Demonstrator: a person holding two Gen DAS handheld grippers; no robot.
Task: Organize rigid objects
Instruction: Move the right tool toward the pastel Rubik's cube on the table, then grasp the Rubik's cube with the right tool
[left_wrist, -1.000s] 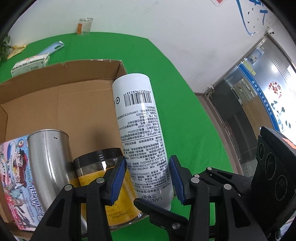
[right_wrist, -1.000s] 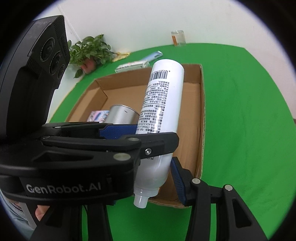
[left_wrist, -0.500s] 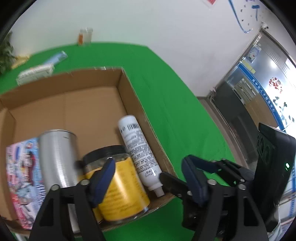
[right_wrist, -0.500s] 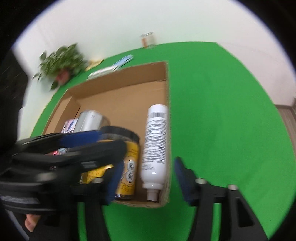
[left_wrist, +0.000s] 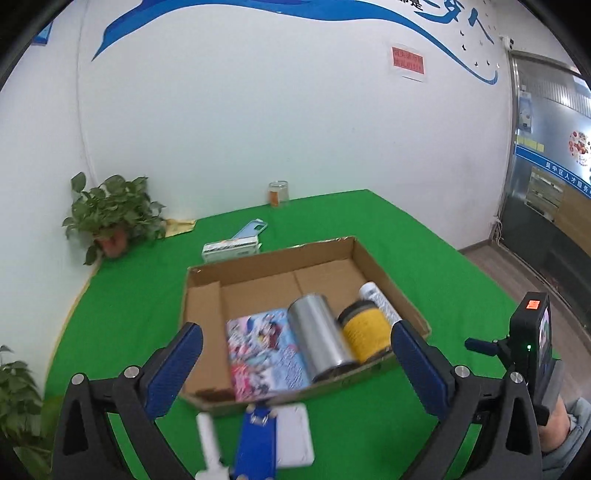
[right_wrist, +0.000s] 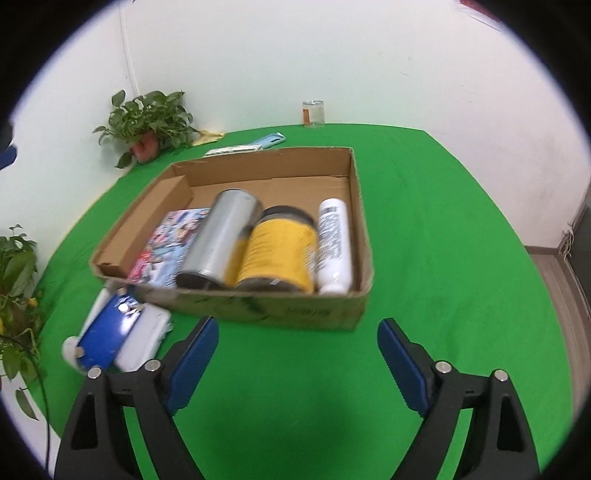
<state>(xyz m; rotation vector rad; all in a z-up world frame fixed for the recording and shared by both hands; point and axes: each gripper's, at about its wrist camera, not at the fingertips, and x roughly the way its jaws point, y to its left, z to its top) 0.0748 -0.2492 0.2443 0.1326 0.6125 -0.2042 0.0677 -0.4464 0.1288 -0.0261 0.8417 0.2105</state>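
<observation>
An open cardboard box (left_wrist: 203, 295) (right_wrist: 266, 312) sits on the green table. Inside it lie, side by side, a colourful booklet (left_wrist: 262, 354) (right_wrist: 166, 247), a silver can (left_wrist: 321, 332) (right_wrist: 218, 240), a yellow jar with a black lid (left_wrist: 364, 332) (right_wrist: 277, 251) and a white bottle (left_wrist: 376, 299) (right_wrist: 334, 240) against the right wall. My left gripper (left_wrist: 295, 332) hangs back from the box's near side, its jaws opening wide with nothing between them. Nearer the table's front, my right gripper (right_wrist: 295, 326) is also opening and holds nothing.
A blue item (left_wrist: 258, 443) (right_wrist: 103, 336) lying on a flat white box (left_wrist: 295, 432) (right_wrist: 144, 339) rests just outside the box's near left corner. Beyond the box are a white carton (left_wrist: 231, 249), a light blue case (left_wrist: 249, 230), a glass jar (left_wrist: 277, 194) and a potted plant (left_wrist: 110, 218).
Both grippers let go of the white bottle, which now lies in the box by its right wall. Both have opened and pulled back from the box, the left rising.
</observation>
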